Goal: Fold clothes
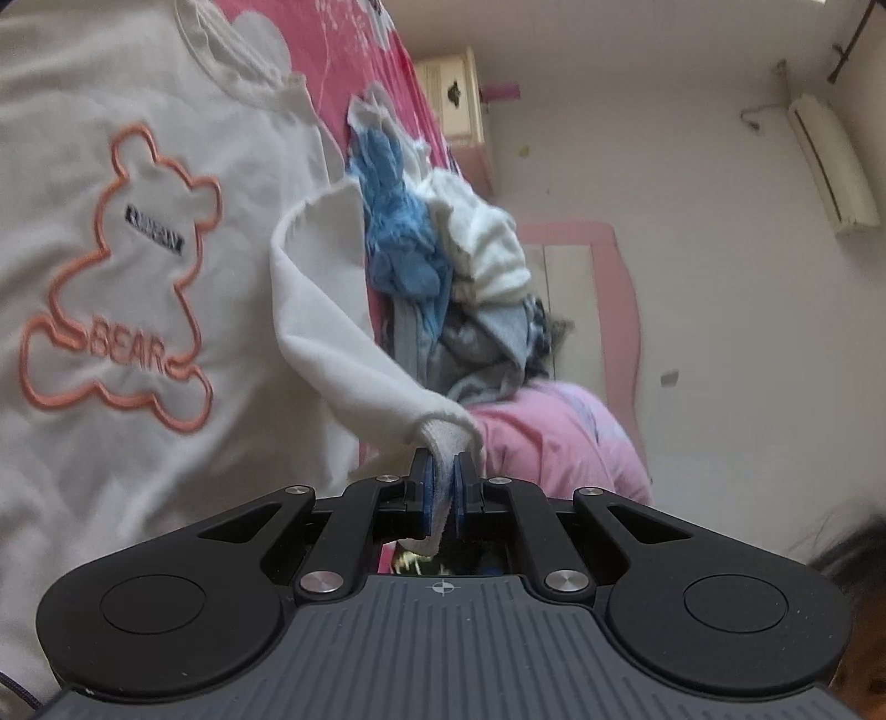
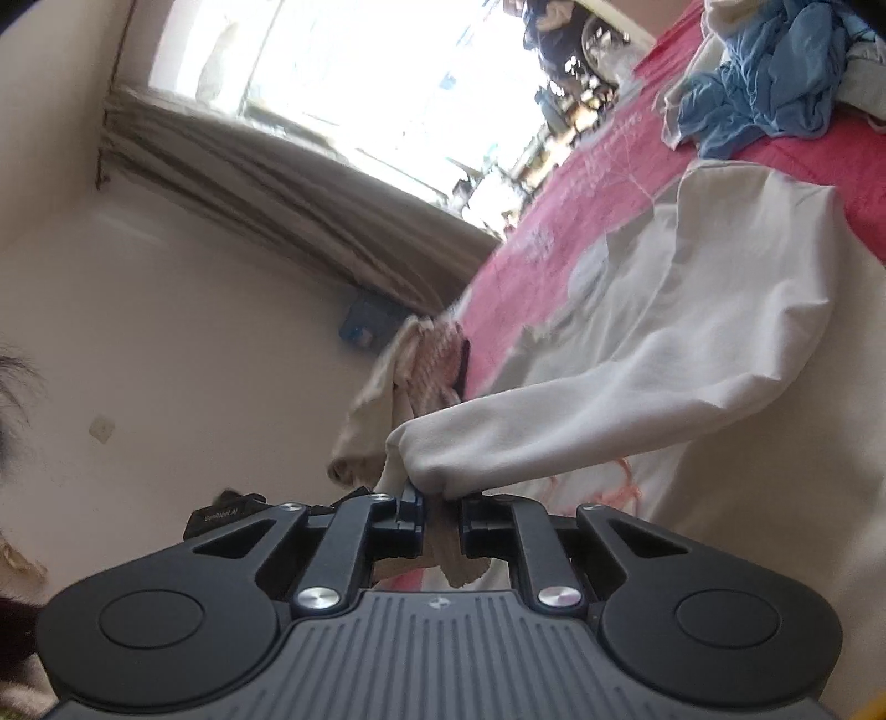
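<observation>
Softly ribbed cuffs [image 1: 451, 443], both tools [image 1: 443, 487] [image 2: 443, 509].

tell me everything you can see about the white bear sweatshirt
The white sweatshirt looks like soft knit cotton, with a ribbed neckline and an orange outlined bear with the word BEAR on its chest. It lies front up on the pink bedspread, beside a pile of clothes. Both sleeves are lifted off it: the left gripper clamps one cuff, the right gripper the other.
</observation>
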`<state>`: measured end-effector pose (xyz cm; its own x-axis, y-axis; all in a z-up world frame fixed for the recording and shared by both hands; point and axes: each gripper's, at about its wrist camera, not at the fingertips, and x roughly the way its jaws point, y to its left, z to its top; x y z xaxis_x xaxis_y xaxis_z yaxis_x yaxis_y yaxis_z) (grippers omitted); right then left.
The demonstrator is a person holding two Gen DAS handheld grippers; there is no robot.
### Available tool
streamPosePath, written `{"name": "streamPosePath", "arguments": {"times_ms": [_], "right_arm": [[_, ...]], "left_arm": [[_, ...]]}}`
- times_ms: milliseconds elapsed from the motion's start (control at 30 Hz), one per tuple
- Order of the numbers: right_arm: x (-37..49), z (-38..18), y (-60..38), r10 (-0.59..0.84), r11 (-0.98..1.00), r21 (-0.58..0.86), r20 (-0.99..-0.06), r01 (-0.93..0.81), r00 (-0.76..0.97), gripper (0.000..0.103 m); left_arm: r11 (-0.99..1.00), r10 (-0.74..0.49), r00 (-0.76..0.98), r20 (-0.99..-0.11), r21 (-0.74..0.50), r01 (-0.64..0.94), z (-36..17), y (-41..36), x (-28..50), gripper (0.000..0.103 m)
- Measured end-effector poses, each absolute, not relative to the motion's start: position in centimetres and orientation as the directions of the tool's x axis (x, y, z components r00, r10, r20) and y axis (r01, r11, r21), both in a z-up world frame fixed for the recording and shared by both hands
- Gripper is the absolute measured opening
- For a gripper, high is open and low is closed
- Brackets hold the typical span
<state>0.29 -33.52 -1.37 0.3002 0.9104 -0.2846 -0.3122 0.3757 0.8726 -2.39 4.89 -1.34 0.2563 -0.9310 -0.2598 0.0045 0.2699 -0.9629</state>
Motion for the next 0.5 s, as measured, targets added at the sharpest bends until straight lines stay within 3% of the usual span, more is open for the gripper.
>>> {"name": "streamPosePath", "arguments": {"times_ms": [200, 500], "right_arm": [[0.1, -0.7, -35.2, 0.896, 0.441, 0.859, -0.405, -0.261, 0.181, 0.013], [-0.9, -4.1, -37.0, 0.780, 0.619, 0.774, -0.625, -0.134, -0.005, 0.011]], "left_arm": [[0.290, -0.947, 0.142, -0.287, -0.957, -0.002, -2.9, 2.9, -3.9, 0.006], [0.409, -0.912, -0.052, -0.407, -0.912, -0.023, -7.6, -1.9, -5.8, 0.006]]}}
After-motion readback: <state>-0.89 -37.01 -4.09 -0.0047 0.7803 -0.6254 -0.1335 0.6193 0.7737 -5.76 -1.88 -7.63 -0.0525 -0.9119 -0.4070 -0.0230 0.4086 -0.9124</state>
